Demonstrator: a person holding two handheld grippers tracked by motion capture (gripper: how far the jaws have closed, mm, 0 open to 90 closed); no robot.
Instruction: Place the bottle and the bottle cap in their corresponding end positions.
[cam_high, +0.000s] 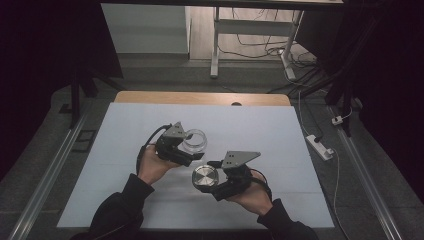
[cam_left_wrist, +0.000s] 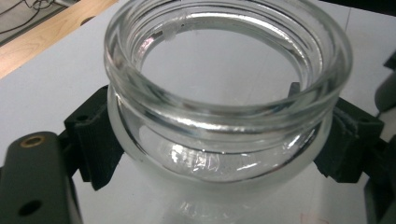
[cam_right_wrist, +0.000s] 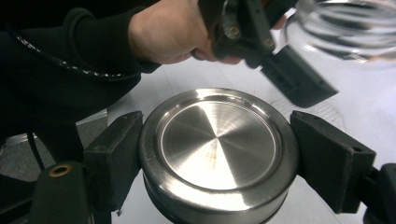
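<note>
White matting (cam_high: 250, 125) covers the table where your left gripper (cam_high: 192, 148) clamps a clear round glass jar (cam_high: 194, 140), mouth open. Just beside the jar, toward you, your right gripper (cam_high: 210, 183) clamps a round brushed-steel lid (cam_high: 205, 177). Beyond the jar, a white desk frame (cam_high: 216, 45) stands among floor cables (cam_high: 260, 50).
</note>
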